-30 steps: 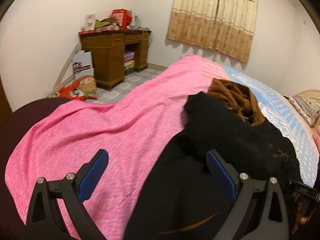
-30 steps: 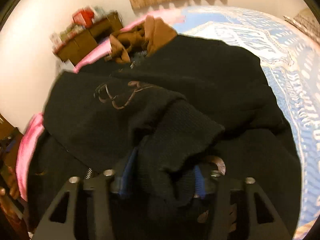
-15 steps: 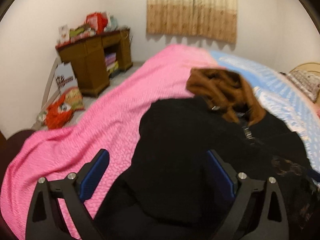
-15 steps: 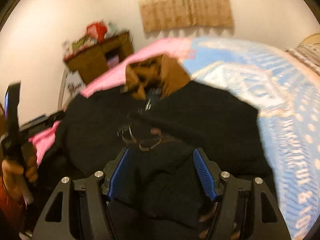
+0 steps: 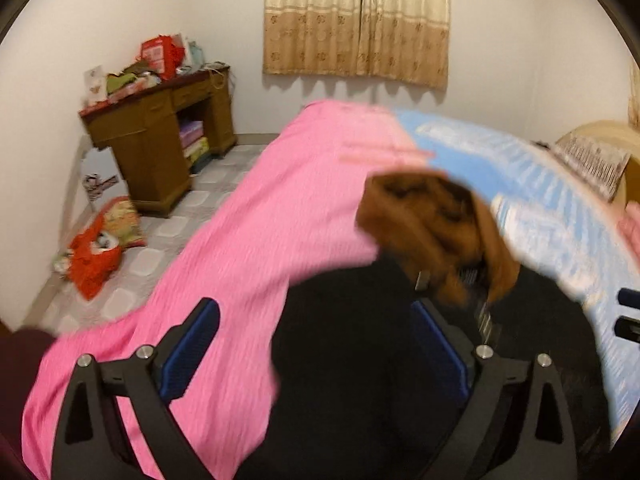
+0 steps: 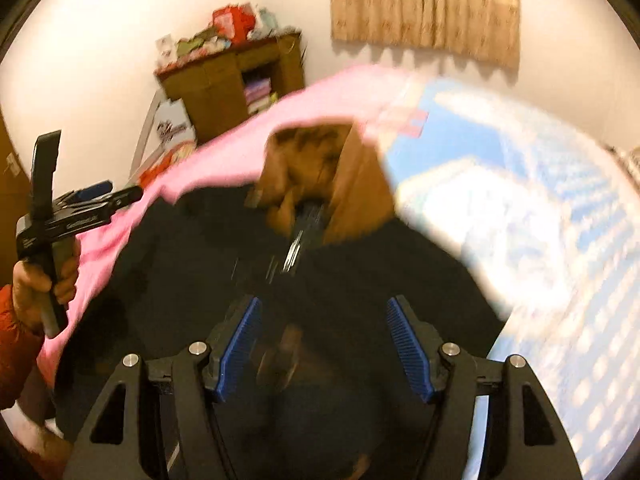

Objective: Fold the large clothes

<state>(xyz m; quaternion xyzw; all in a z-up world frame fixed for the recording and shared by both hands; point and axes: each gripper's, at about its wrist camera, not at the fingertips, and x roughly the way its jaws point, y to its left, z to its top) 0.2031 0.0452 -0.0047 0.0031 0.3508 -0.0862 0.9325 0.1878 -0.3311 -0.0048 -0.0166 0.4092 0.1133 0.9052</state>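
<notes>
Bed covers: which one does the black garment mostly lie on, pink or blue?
The pink cover. The black garment spreads over it, while the blue cover lies beyond the garment's far edge.

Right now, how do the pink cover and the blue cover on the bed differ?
The pink cover is plain, while the blue cover carries a white pattern. The pink cover hangs toward the desk side; the blue cover lies on the other side. Both spread flat, and the black garment lies across both.
</notes>
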